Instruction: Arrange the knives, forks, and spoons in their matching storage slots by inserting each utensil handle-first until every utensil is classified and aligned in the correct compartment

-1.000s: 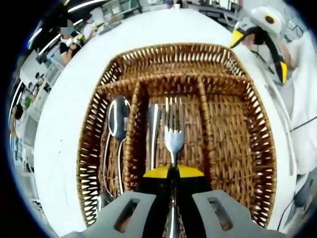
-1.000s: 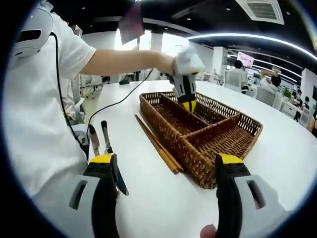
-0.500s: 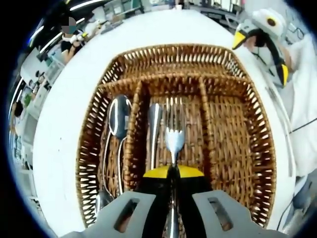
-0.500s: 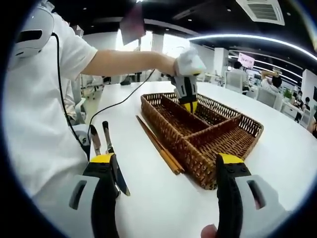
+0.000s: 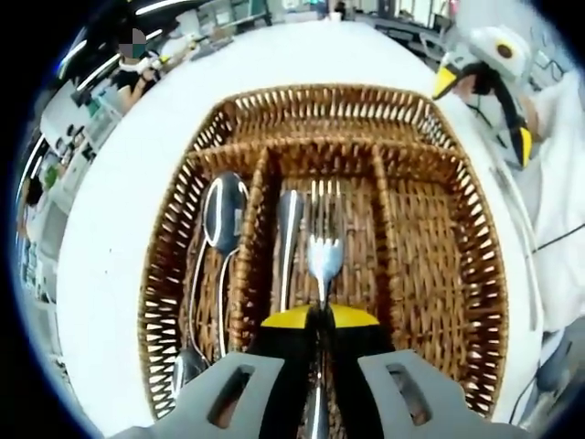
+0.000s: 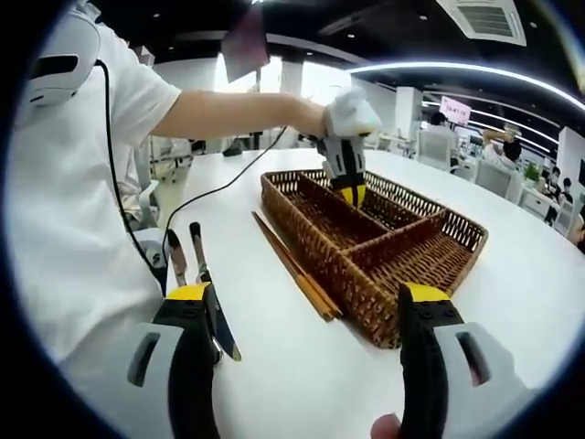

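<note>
In the left gripper view, my left gripper (image 5: 318, 320) is shut on a steel fork (image 5: 324, 247) whose tines point away over the middle slot of the wicker tray (image 5: 475, 265). Another utensil (image 5: 287, 229) lies in that same slot, and spoons (image 5: 222, 215) lie in the left slot. The right slot holds nothing. In the right gripper view, my right gripper (image 6: 302, 311) stands open above the white table, with nothing between its jaws. Two knives (image 6: 203, 279) lie on the table by its left jaw. The left gripper (image 6: 345, 165) hovers over the tray (image 6: 384, 247) there.
A pair of wooden chopsticks (image 6: 294, 270) lies along the tray's near side. A black cable (image 6: 224, 187) runs over the white table (image 6: 274, 366). The person's white-sleeved arm (image 6: 210, 110) reaches across. Chairs and people fill the room behind.
The left gripper view has shifted slightly; the fork stays held over the middle slot. The right gripper has hardly moved.
</note>
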A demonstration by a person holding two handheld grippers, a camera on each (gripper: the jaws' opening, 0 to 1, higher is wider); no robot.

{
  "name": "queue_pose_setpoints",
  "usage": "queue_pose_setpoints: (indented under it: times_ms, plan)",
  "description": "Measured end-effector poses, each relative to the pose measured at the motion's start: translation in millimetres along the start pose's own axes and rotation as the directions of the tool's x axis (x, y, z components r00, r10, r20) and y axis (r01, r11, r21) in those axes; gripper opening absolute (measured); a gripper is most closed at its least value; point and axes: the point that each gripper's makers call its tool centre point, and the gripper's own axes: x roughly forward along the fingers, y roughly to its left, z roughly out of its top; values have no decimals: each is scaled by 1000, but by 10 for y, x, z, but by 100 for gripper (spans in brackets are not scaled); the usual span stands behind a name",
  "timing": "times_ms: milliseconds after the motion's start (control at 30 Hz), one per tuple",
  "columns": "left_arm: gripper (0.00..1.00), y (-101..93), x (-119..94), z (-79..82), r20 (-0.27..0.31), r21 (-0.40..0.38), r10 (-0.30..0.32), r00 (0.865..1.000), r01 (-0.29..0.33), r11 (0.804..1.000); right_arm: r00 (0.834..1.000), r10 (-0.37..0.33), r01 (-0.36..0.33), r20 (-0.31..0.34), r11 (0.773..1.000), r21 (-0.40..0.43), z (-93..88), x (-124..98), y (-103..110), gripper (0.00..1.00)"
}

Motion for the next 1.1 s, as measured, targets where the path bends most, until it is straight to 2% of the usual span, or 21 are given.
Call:
queue_pose_setpoints:
  times_ms: [700, 933, 1100]
  plan:
    - [3, -66, 1, -4, 4, 26, -19, 1000, 19, 999, 1000, 1, -1, -1, 1000, -2, 1, 12, 15, 85]
    - [8, -50, -24, -6, 10, -1, -1, 1000, 1, 1000, 1000, -1, 1, -2, 1000, -2, -6, 6, 17, 85]
    - [9, 4, -94, -2, 30, -24, 39, 999, -38, 999, 1000, 2, -2, -1, 1000, -1, -9, 8, 31, 85]
